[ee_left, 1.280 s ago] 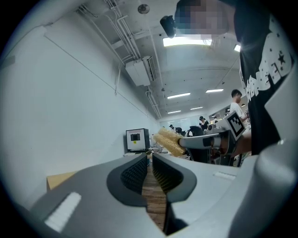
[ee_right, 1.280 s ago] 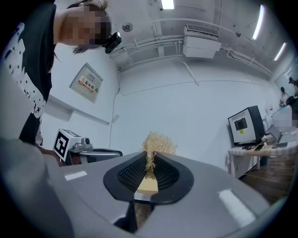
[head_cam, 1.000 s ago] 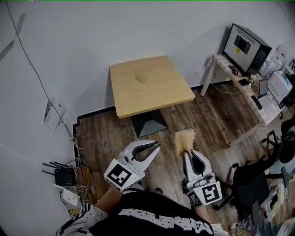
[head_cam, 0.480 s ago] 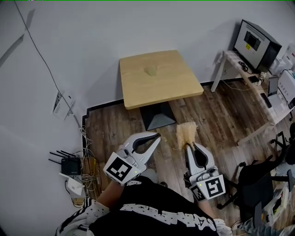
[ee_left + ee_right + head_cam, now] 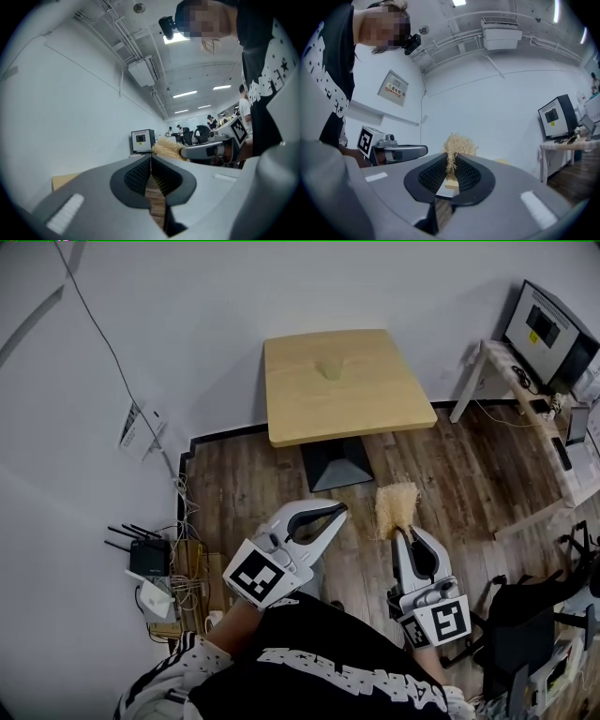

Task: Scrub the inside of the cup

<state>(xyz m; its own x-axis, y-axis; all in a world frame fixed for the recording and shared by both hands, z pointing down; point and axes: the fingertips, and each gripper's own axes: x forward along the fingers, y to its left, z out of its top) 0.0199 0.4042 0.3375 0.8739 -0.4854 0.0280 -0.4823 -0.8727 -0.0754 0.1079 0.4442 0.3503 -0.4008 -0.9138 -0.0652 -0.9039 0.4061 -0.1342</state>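
Observation:
A small pale yellow-green cup (image 5: 330, 369) stands on the square wooden table (image 5: 375, 399), far ahead of both grippers. My left gripper (image 5: 336, 511) hangs over the wood floor with its jaws shut and nothing between them; in the left gripper view its tips (image 5: 151, 157) meet. My right gripper (image 5: 401, 532) is shut on a straw-coloured fibre scrubber (image 5: 397, 504), whose tuft (image 5: 458, 144) sticks out beyond the jaws. The two grippers are side by side, level with each other, near the person's body.
The table has a black pedestal base (image 5: 336, 465). A router (image 5: 148, 558) and tangled cables lie on the floor by the left wall. A desk with a monitor (image 5: 551, 326) stands at the right, and an office chair (image 5: 523, 620) at the lower right.
The whole scene has slid to the right in the head view. Both grippers keep their pose next to each other; the scrubber stays in the right one.

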